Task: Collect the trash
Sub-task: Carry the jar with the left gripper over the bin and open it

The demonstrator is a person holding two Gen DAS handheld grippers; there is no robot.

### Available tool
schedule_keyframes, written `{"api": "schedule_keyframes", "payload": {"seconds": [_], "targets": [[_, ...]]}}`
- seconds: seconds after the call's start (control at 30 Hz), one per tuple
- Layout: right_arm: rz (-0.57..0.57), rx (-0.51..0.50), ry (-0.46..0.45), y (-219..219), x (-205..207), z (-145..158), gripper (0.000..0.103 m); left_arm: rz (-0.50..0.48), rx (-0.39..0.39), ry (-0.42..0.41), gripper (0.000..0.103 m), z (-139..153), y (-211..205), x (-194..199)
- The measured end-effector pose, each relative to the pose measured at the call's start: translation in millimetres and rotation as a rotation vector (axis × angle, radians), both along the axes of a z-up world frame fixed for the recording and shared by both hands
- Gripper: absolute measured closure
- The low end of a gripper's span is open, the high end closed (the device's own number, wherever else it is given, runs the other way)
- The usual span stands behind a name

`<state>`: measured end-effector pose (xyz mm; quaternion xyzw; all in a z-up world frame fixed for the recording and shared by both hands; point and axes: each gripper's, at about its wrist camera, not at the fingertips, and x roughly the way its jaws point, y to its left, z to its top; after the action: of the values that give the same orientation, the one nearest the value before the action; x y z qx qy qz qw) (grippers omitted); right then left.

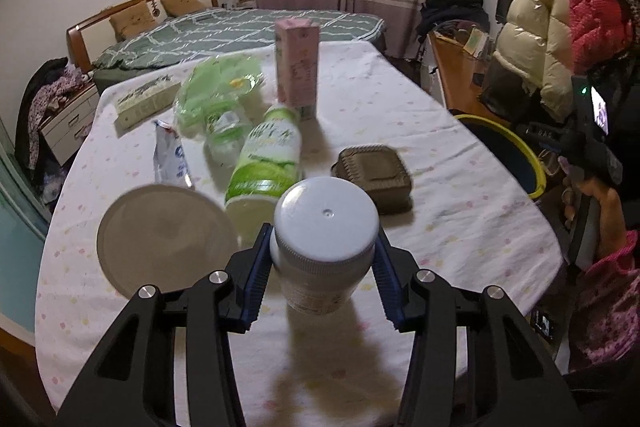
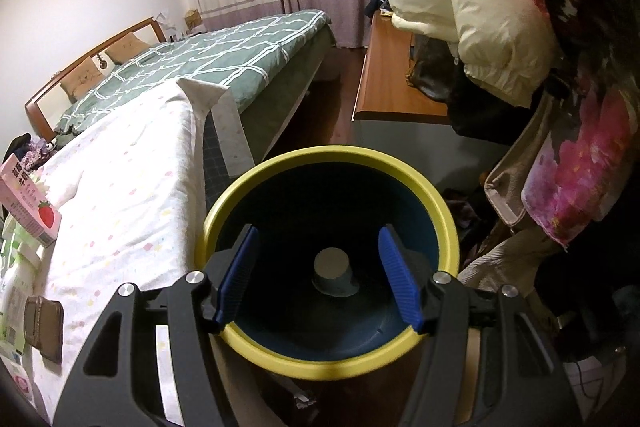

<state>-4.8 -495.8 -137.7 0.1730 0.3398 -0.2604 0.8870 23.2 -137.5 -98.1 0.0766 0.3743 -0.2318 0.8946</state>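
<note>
My left gripper (image 1: pixel 322 259) is shut on a white plastic jar with a white screw lid (image 1: pixel 326 223), held above the table (image 1: pixel 440 227). Behind it lie a green-labelled bottle (image 1: pixel 266 163), a clear bottle (image 1: pixel 224 131), a green plastic bag (image 1: pixel 216 83), a white-blue wrapper (image 1: pixel 170 157), a paper bowl (image 1: pixel 166 239), a brown clamshell box (image 1: pixel 374 171) and an upright pink carton (image 1: pixel 298 65). My right gripper (image 2: pixel 320 277) is open and empty, directly above the yellow-rimmed blue trash bin (image 2: pixel 448 223). A grey paper cup (image 2: pixel 334 273) lies in the bin's bottom.
The bin stands on the floor off the table's right edge, its rim showing in the left wrist view (image 1: pixel 536 167). A flat carton (image 1: pixel 146 99) lies at the table's far left. A bed (image 2: pixel 224 59), a wooden desk (image 2: pixel 394 87) and hanging coats (image 2: pixel 480 7) surround the area.
</note>
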Motion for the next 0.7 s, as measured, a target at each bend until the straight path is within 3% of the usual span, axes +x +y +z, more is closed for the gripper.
{"api": "schedule_keyframes", "payload": {"seconds": [0.2, 0.47, 0.7], "targets": [[-0.014, -0.001, -0.016, -6, -18, 2, 0.043, -0.070, -0.019, -0.030, 0.055, 19, -31, 8], [-0.068, 0.013, -0.025, -24, -47, -2, 0.043, -0.223, -0.046, -0.063, 0.055, 36, -115, 32], [-0.091, 0.028, -0.022, -36, -64, -7, 0.043, -0.339, -0.055, -0.008, 0.055, 31, -203, 54]]}}
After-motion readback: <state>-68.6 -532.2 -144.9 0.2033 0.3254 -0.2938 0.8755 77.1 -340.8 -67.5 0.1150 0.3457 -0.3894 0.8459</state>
